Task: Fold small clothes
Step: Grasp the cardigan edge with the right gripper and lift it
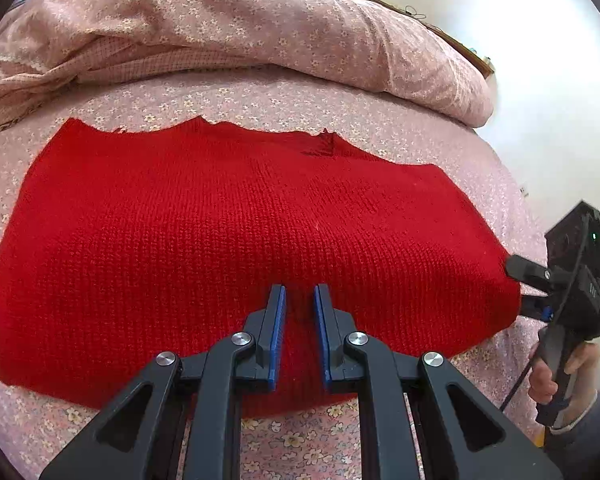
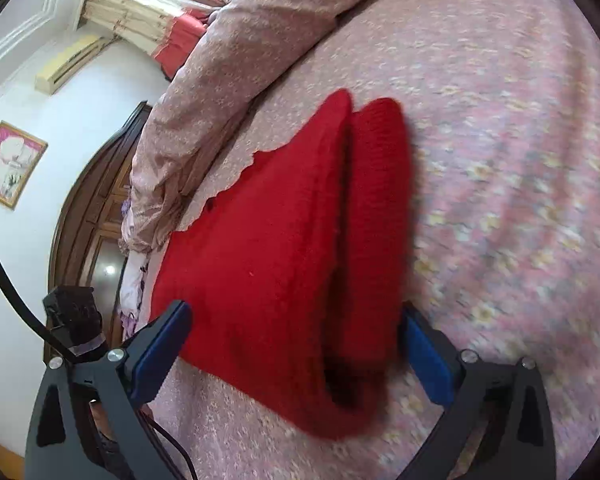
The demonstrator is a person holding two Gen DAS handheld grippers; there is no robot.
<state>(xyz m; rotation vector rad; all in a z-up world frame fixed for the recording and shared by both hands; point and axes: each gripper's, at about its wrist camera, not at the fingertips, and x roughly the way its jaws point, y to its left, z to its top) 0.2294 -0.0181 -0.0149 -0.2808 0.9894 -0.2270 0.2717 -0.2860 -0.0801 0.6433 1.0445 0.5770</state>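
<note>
Red knit garment [image 1: 236, 240] spread flat mid-bed on floral sheet [image 1: 260, 96], near edge doubled into 2 layers. Left gripper [image 1: 300, 300] nearly closed, pinching a raised ridge of knit at near edge. Right gripper [image 2: 296, 344] released, jaws wide, straddling the folded end. Rumpled quilt [image 1: 228, 20] along far edge.

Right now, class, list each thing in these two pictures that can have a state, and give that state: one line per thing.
Red knitted garment: folded, lying on the bed, near edge pinched.
Left gripper: shut on the red knitted garment.
Right gripper: open, jaws wide either side of the garment's end, gripping nothing.
Quilt: bunched up along the far side.
Floral bedsheet: spread flat under the garment.
</note>
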